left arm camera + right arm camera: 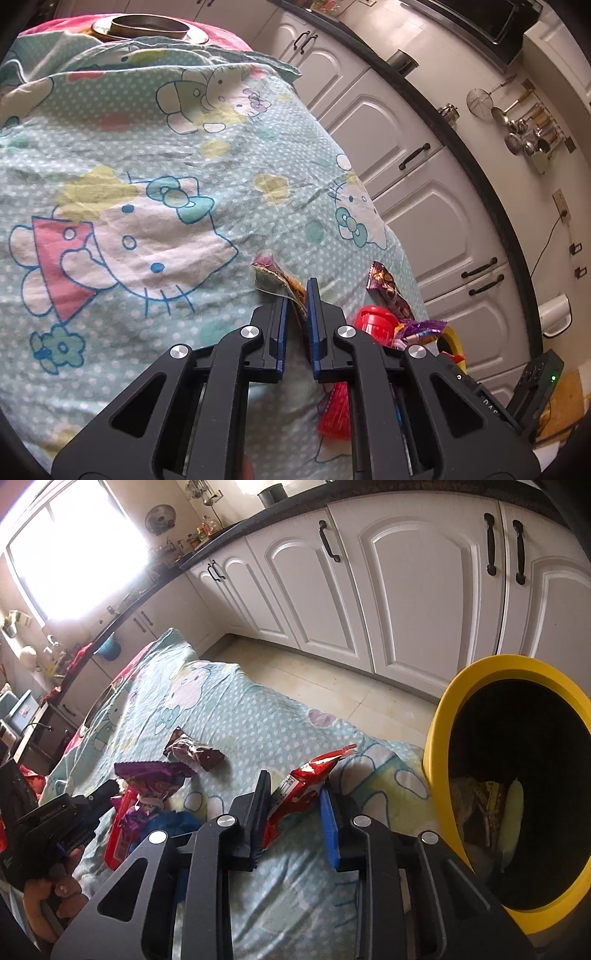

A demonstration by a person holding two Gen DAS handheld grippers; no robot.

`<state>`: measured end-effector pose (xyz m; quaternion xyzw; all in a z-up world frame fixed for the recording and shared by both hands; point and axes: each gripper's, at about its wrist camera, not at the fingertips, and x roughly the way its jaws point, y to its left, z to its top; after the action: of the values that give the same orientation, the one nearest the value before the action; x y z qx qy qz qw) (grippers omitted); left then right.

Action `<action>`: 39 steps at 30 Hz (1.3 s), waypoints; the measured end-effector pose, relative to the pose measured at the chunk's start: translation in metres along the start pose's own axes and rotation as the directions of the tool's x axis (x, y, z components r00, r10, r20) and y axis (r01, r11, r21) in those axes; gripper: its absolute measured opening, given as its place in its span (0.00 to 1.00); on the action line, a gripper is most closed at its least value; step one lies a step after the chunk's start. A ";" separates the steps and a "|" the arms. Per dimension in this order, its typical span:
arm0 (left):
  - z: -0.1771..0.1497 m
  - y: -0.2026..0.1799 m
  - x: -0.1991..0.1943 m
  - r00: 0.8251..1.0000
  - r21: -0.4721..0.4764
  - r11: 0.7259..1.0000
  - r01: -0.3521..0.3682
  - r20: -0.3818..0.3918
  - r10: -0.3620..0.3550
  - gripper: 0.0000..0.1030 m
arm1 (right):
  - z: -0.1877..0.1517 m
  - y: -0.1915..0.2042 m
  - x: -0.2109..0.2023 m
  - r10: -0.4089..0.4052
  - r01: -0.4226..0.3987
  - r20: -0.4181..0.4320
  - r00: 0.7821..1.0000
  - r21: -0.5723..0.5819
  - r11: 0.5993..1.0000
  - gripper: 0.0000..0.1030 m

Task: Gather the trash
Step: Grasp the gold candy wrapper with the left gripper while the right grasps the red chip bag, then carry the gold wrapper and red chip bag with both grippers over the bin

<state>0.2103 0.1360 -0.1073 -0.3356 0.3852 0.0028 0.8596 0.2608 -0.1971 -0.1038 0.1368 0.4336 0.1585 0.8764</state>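
My left gripper [297, 297] is shut on a clear and brown snack wrapper [275, 280], held above the Hello Kitty cloth [147, 184]. My right gripper [295, 794] is shut on a red wrapper [301, 790], just left of the yellow bin [443, 716]. The bin's dark inside holds some wrappers [487, 812]. A brown wrapper [194, 753], a purple wrapper [155, 779] and another red wrapper [120, 830] lie on the cloth to the left. The brown wrapper [388, 288] and purple wrapper [421, 328] also show in the left wrist view.
A metal bowl on a plate [147, 27] stands at the cloth's far end. White cabinets [406, 590] under a dark counter run along the far side, with tiled floor [332, 679] between them and the cloth. The left gripper's body [48, 819] shows at the lower left.
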 end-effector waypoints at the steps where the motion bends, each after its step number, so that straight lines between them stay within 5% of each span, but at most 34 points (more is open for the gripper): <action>1: -0.001 0.000 -0.002 1.000 0.001 1.000 0.005 0.001 -0.005 0.04 | -0.001 -0.001 -0.002 0.006 -0.006 0.003 1.000 -0.002 1.000 0.24; 12: -0.002 -0.012 -0.042 0.996 0.084 0.996 -0.023 0.089 0.016 0.01 | -0.001 -0.001 -0.033 0.023 -0.019 0.069 0.997 -0.060 0.998 0.22; 22: -0.007 -0.052 -0.076 0.988 0.185 0.983 0.006 0.149 -0.034 0.01 | 0.003 -0.003 -0.059 0.031 -0.020 0.118 0.992 -0.091 0.996 0.22; 39: -0.042 -0.123 -0.079 0.987 0.344 0.936 0.071 0.112 -0.116 0.01 | 0.016 -0.020 -0.100 0.035 -0.015 0.192 0.981 -0.105 0.994 0.21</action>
<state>0.1594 0.0367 -0.0036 -0.1997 0.3062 -0.0825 0.9271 0.2192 -0.2572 -0.0305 0.1118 0.3358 0.1774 0.9183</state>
